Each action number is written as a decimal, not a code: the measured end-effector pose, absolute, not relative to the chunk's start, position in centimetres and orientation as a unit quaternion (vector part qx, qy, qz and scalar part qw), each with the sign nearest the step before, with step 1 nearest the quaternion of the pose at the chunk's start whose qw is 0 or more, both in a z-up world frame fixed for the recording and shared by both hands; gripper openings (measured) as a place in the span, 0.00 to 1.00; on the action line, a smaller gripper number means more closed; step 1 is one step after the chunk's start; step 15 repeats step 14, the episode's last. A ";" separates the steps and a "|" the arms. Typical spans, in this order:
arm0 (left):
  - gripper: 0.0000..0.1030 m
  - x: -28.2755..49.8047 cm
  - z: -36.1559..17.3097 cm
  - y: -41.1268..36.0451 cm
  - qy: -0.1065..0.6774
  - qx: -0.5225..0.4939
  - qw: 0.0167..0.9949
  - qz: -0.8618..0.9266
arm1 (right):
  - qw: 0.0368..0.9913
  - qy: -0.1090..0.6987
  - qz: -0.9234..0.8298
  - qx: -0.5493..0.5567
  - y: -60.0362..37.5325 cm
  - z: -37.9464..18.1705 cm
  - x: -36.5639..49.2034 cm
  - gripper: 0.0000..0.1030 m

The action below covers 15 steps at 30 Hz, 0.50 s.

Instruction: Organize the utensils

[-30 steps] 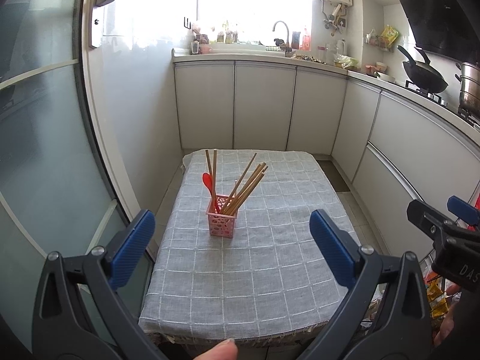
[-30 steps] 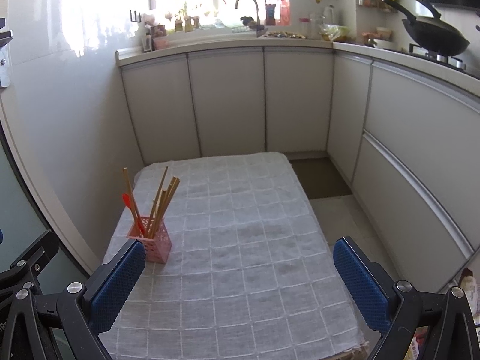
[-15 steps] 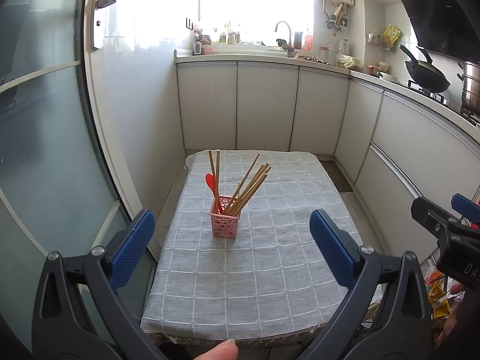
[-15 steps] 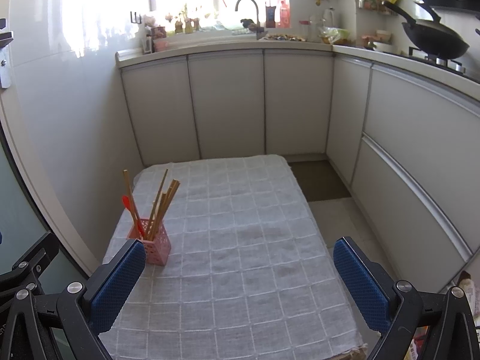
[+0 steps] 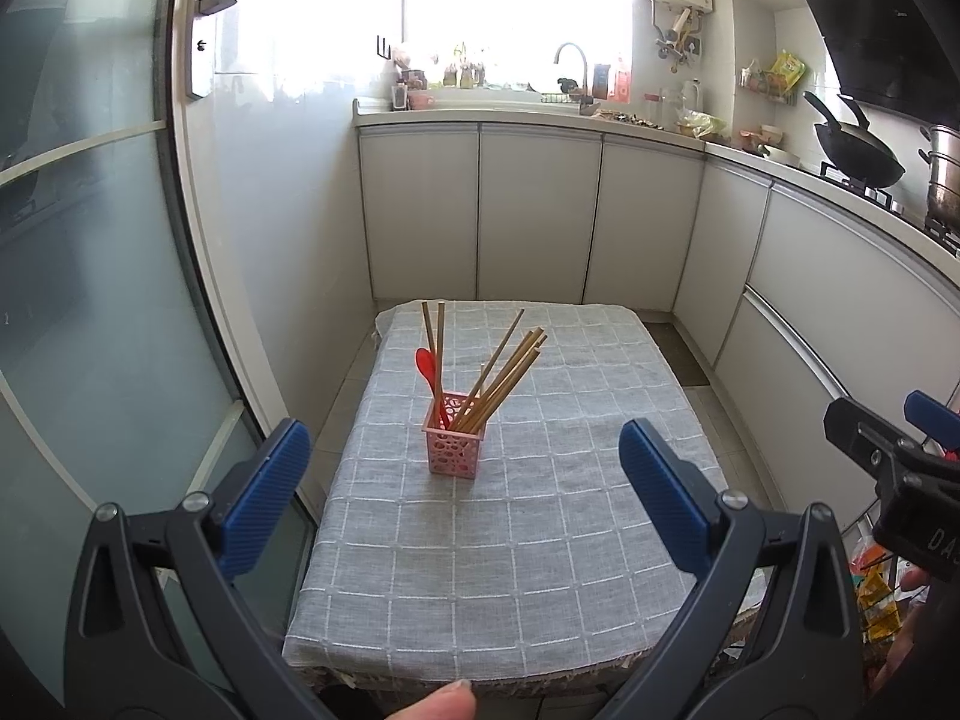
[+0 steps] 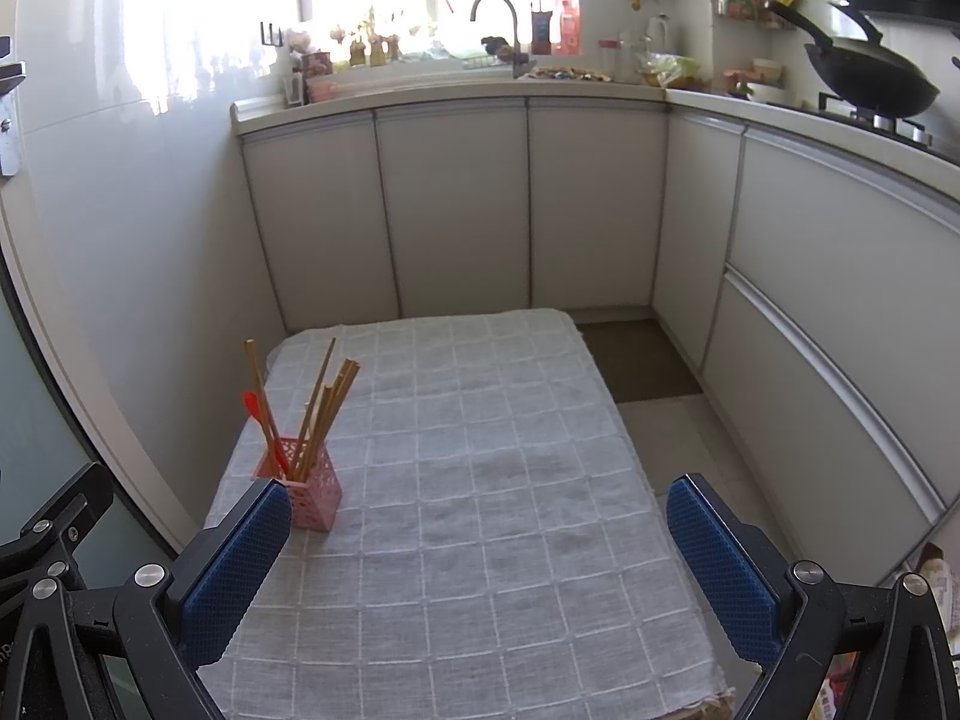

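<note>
Left wrist view: the left gripper point(image 5: 465, 480) fills the lower frame, jaws wide apart and empty. At centre, a pink basket point(image 5: 454, 444) stands on the table point(image 5: 540, 540), holding chopsticks point(image 5: 498, 378) and a red spoon point(image 5: 427, 369). Right wrist view: the right gripper point(image 6: 480, 564) is likewise open and empty; the basket point(image 6: 309, 495) sits at left, just behind its left pad.

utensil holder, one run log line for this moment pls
pink holder upright on tablecloth | chopsticks, red spoon inside | left gripper open, empty | right gripper open, empty
</note>
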<state>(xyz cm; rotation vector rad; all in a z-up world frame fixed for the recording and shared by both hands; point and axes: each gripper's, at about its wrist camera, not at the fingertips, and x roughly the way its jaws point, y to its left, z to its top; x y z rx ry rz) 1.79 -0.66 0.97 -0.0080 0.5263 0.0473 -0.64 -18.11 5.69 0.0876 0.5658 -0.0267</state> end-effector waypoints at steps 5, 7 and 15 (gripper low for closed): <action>0.99 2.0 0.9 -0.6 0.264 -0.005 0.964 0.024 | 0.959 0.280 -0.013 0.043 -18.1 5.6 -0.5 1.00; 0.99 2.2 0.8 -0.6 0.267 -0.006 0.964 0.023 | 0.959 0.281 -0.013 0.043 -18.1 5.6 -0.4 1.00; 0.99 3.0 0.4 -0.8 0.272 -0.004 0.962 0.025 | 0.957 0.287 -0.012 0.043 -18.0 5.0 0.4 1.00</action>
